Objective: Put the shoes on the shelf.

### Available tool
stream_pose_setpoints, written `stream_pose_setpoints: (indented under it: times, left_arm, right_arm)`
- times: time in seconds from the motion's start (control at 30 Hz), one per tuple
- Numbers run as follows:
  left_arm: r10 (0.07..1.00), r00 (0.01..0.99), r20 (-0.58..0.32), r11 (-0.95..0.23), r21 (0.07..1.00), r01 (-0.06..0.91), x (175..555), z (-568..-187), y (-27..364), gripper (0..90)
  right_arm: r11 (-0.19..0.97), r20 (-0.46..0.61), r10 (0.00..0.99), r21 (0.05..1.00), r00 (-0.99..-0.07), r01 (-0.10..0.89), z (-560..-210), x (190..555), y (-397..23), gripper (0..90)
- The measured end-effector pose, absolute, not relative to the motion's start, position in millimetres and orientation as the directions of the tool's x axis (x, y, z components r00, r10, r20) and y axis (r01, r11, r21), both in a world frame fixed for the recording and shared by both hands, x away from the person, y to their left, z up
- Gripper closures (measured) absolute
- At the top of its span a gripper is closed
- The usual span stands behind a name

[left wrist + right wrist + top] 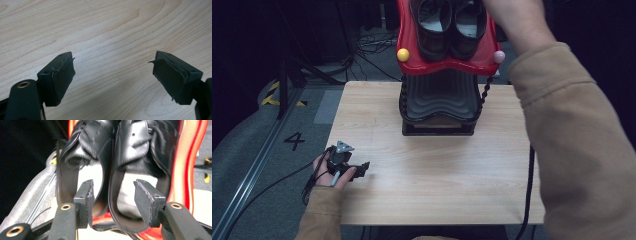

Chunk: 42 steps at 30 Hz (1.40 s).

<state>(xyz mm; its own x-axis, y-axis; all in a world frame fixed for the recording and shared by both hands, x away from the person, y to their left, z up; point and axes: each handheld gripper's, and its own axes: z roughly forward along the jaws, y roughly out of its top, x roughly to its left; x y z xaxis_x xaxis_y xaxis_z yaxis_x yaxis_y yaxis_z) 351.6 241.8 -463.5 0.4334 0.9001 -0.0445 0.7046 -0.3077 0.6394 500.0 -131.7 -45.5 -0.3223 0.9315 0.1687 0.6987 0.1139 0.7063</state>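
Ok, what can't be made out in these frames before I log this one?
- Right claw: whether it touches the black shoes; right gripper view, motion blur.
- Shoes' toes: high view, cut off by the top edge.
- Red tray: its far end, same edge.
- Right hand: high view, behind the raised sleeve.

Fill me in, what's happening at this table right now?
A person works two handheld tongs. The right tongs are open at a pair of black leather shoes on the red top tier of a shoe rack, straddling the shoes' adjoining sides. The left tongs hang open over the light wooden table.
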Motion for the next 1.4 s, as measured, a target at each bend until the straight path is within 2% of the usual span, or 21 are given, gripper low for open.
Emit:
stream_pose_setpoints:
  times: [0.17, 0.37, 0.83, 1.0, 1.4]
  left_arm:
    - [0.904, 0.426, -0.041, -0.303, 0.642, 0.704, 351, -462, 242, 18.0]
    - [0.904, 0.424, -0.049, -0.301, 0.631, 0.715, 350, -460, 244, 18.1]
    - [0.905, 0.422, -0.042, -0.303, 0.632, 0.713, 349, -459, 247, 18.2]
    - [0.907, 0.420, -0.038, -0.303, 0.632, 0.713, 348, -460, 246, 18.6]
    - [0.915, 0.402, -0.030, -0.294, 0.633, 0.717, 334, -458, 250, 19.1]
  right_arm:
    - [0.194, 0.134, 0.903, 0.721, -0.408, 0.665, -45, 468, -169, 48.8]
    - [0.233, 0.109, 0.890, 0.727, -0.444, 0.646, -51, 446, -199, 47.4]
    - [0.311, 0.063, 0.857, 0.727, -0.511, 0.612, -69, 417, -229, 43.9]
    - [0.367, 0.049, 0.812, 0.732, -0.582, 0.574, -99, 404, -242, 42.6]
    - [0.444, 0.051, 0.741, 0.712, -0.670, 0.544, -181, 392, -264, 42.4]
